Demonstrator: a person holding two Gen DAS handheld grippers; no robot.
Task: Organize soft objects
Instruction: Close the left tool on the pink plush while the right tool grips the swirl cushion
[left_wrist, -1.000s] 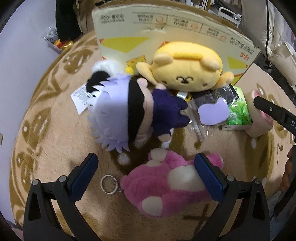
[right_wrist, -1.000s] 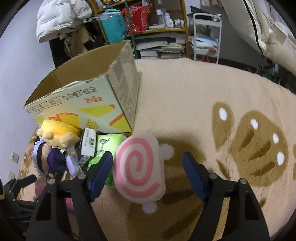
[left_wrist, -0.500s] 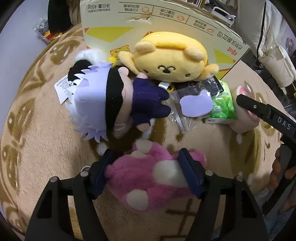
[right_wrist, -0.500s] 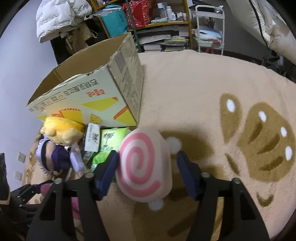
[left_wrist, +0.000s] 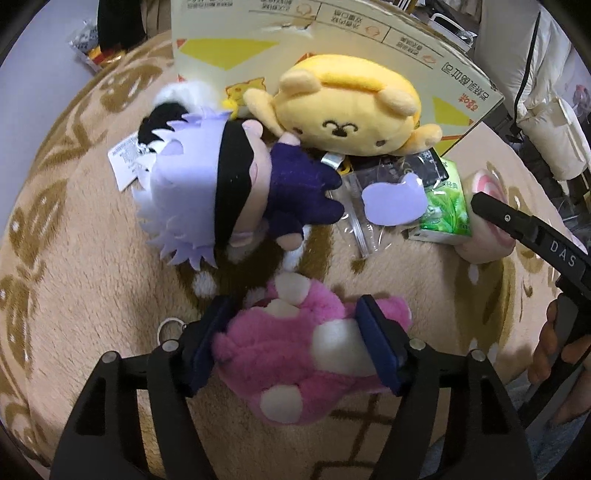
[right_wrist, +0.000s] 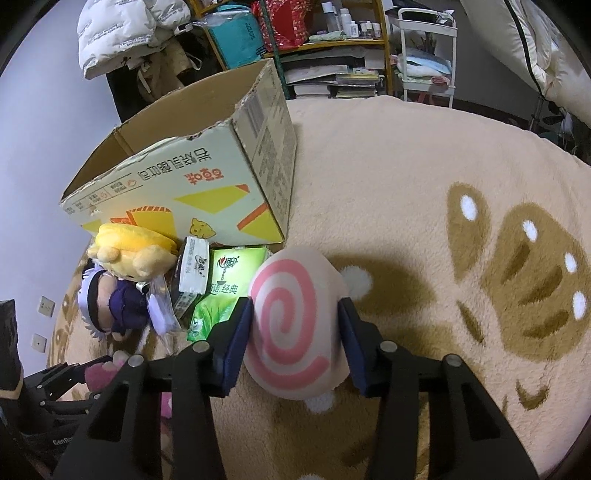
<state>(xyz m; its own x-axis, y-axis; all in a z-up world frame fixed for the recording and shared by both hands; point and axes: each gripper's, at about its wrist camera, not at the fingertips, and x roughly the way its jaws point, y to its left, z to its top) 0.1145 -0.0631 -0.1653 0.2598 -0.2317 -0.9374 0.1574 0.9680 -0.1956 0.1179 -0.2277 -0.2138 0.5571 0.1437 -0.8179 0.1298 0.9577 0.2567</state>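
Observation:
A pink plush toy (left_wrist: 280, 354) with white patches lies on the tan rug, and my left gripper (left_wrist: 295, 321) is shut on it, both blue pads sunk into its fur. A round plush with a pink swirl (right_wrist: 295, 280) sits between the pads of my right gripper (right_wrist: 294, 314), whose jaws are closing and touch both of its sides. A yellow bear plush (left_wrist: 347, 107) and a doll with pale purple hair (left_wrist: 221, 184) lie just in front of an open cardboard box (right_wrist: 207, 177).
A green tissue pack (right_wrist: 229, 280), a second small pack (right_wrist: 194, 269) and a clear bag holding a purple piece (left_wrist: 391, 199) lie between the toys. A key ring (left_wrist: 168, 326) rests by the left finger. Shelves and a trolley (right_wrist: 424, 59) stand beyond the rug's far edge.
Both grippers went from wide open to closed: the left onto the pink plush, the right onto the swirl plush. Neither hand has shifted much.

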